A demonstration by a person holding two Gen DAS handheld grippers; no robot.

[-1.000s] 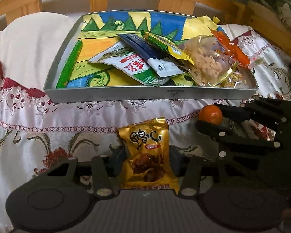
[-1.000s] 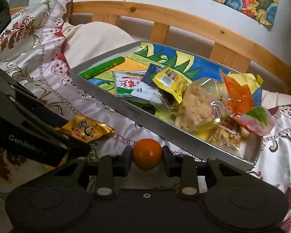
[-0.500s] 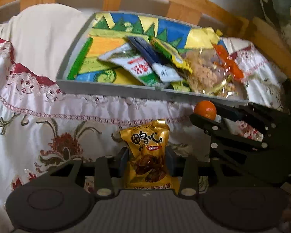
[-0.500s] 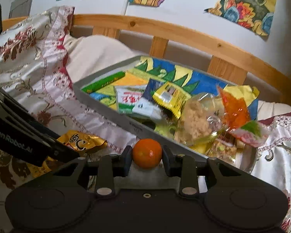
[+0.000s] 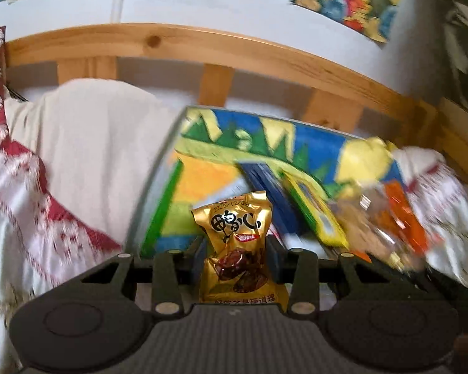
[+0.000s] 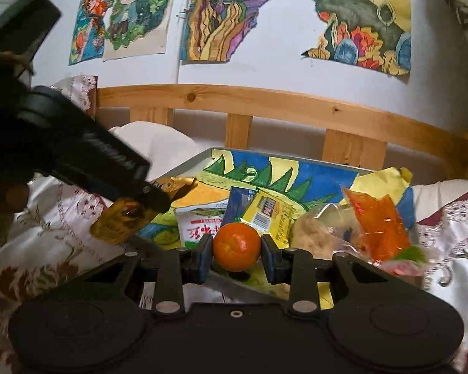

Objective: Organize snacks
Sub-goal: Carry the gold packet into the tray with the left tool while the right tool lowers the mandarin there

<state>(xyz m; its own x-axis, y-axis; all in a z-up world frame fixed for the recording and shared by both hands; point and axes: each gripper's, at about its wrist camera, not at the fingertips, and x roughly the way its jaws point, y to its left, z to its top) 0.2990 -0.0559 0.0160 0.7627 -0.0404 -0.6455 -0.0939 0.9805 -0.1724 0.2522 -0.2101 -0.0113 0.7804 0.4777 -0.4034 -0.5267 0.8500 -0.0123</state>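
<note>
Currently the gold snack packet (image 5: 237, 249) sits clamped upright between the blue pads of the left gripper (image 5: 237, 257), its printed face toward the camera and its crimped top edge standing above the fingers. From the right wrist view the same packet (image 6: 121, 221) hangs off the bedcover, held just over the near left corner of the tray (image 6: 199, 159) — whether it touches the rim cannot be told. The left gripper (image 6: 159, 198) reaches in from the left there, pointing down toward the tray.

The small orange (image 6: 237, 247) is pinched between the pads of the right gripper (image 6: 237, 257), which is closed on its sides. It is held just in front of the tray's near wall, above the cloth.

Inside the tray, on its painted lining of blue, green and yellow, lie several other snacks: a white and green packet (image 6: 196, 224), a yellow packet (image 6: 265, 212) partly over a dark blue one (image 6: 240, 196), a clear bag of pale pieces (image 6: 315, 233) and an orange wrapper (image 6: 377, 227) toward the right end. In the left wrist view these are blurred.

The tray rests on a white bedcover with red floral trim (image 6: 56, 249) — behind it a wooden bed rail (image 6: 265, 103) and coloured drawings (image 6: 227, 12) on the wall.
</note>
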